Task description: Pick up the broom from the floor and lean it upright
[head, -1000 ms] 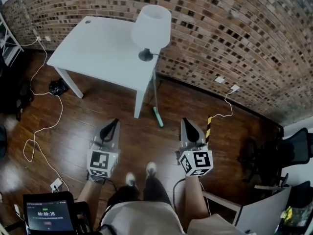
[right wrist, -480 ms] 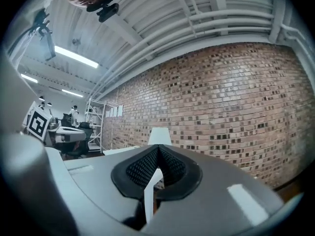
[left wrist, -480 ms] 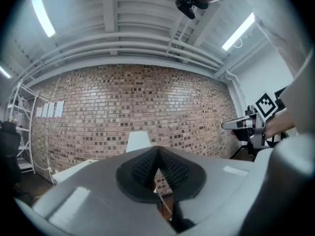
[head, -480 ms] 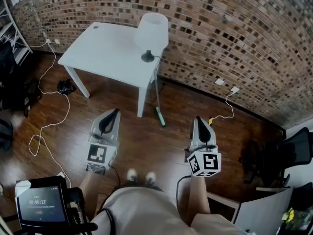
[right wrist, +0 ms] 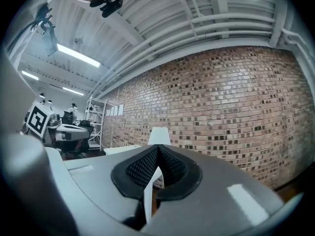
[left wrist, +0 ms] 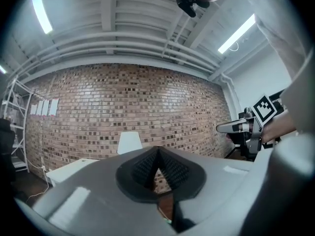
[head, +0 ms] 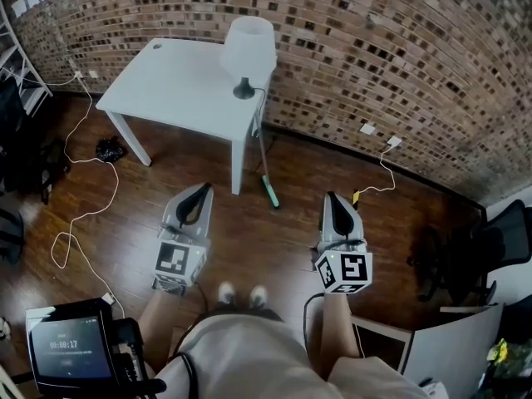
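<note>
The broom (head: 264, 166) stands upright against the right corner of the white table (head: 166, 81), its green head (head: 270, 194) on the wooden floor and its thin handle rising beside the table leg. My left gripper (head: 202, 191) is held level to the left of the broom head, shut and empty, well short of it. My right gripper (head: 333, 199) is to the right of the broom, also shut with nothing in it. In the left gripper view the pads (left wrist: 147, 165) meet at their tips; the right gripper view shows its pads (right wrist: 170, 165) closed the same way.
A white lamp (head: 248, 48) sits on the table's far right corner before the brick wall (head: 399, 48). White cables (head: 83, 214) trail over the floor at left. An office chair (head: 486, 252) stands at right, a screen device (head: 71, 352) bottom left. My feet (head: 241, 293) are below.
Both grippers have risen and come back a little from the broom, staying shut and empty. The broom has kept leaning at the table corner.
</note>
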A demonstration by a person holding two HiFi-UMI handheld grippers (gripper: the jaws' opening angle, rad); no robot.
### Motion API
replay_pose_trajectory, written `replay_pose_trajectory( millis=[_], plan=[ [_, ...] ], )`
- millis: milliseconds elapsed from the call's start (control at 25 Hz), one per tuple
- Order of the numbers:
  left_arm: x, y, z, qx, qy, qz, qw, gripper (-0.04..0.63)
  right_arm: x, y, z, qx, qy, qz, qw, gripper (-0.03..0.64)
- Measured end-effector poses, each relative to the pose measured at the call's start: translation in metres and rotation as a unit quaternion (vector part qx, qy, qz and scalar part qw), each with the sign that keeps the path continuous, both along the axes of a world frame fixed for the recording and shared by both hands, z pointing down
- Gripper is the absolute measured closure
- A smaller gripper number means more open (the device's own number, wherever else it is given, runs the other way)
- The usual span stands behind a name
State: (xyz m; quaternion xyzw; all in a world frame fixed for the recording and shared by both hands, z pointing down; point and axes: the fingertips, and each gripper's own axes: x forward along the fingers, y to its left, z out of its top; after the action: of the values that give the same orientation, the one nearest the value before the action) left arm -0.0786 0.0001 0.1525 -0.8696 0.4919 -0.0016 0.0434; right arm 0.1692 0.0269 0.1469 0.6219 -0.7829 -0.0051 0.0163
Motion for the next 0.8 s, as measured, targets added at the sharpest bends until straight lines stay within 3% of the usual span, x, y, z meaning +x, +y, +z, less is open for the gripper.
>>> replay_pose_trajectory(
  millis=[440, 800],
  plan=[
    [0.006, 0.038, 0.026, -0.022, -0.004, 0.035, 0.9991, 0.595, -0.012, 0.043, 0.022, -0.014, -0.001, 0.009, 1.000, 0.604],
    [0.017, 0.106, 0.037, -0.018, -0.026, 0.026, 0.9992, 0.595, -0.016, 0.110, 0.041, -0.030, 0.003, -0.014, 0.999, 0.604]
  ],
)
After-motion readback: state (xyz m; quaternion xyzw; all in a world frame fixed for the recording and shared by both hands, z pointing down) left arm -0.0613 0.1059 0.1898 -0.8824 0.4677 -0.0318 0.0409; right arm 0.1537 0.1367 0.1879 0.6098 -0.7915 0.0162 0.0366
